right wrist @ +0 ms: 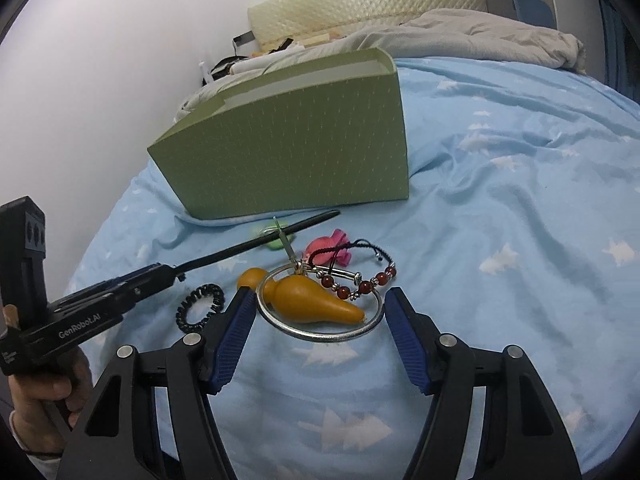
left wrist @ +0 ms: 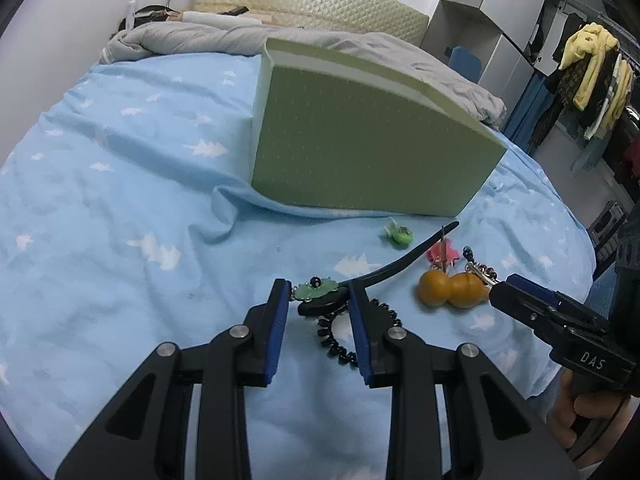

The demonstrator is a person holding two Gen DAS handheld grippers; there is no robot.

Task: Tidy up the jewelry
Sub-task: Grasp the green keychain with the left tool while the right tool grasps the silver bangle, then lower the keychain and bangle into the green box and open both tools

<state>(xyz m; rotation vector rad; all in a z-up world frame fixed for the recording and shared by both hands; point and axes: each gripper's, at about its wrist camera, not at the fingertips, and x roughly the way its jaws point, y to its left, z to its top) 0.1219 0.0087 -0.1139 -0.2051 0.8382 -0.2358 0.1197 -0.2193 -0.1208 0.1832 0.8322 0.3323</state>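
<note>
My left gripper (left wrist: 318, 300) is shut on the green-flower head of a black hairpin (left wrist: 404, 262), whose shaft points to the far right; the hairpin also shows in the right wrist view (right wrist: 256, 243). A black coil hair tie (left wrist: 340, 344) lies under it. My right gripper (right wrist: 320, 304) is open around a silver bangle (right wrist: 320, 330). An orange gourd (right wrist: 316, 300) lies inside the bangle, with a red bead bracelet (right wrist: 360, 286) beside it. A pink ornament (right wrist: 324, 250) and a green ornament (left wrist: 398, 234) lie farther back. An open green box (left wrist: 360, 140) stands behind.
Everything lies on a blue bedsheet (left wrist: 120, 220) with white tree prints. A grey blanket (left wrist: 208, 38) and a cream headboard (left wrist: 312, 0) are at the back. Clothes on a rack (left wrist: 592, 76) hang at the right.
</note>
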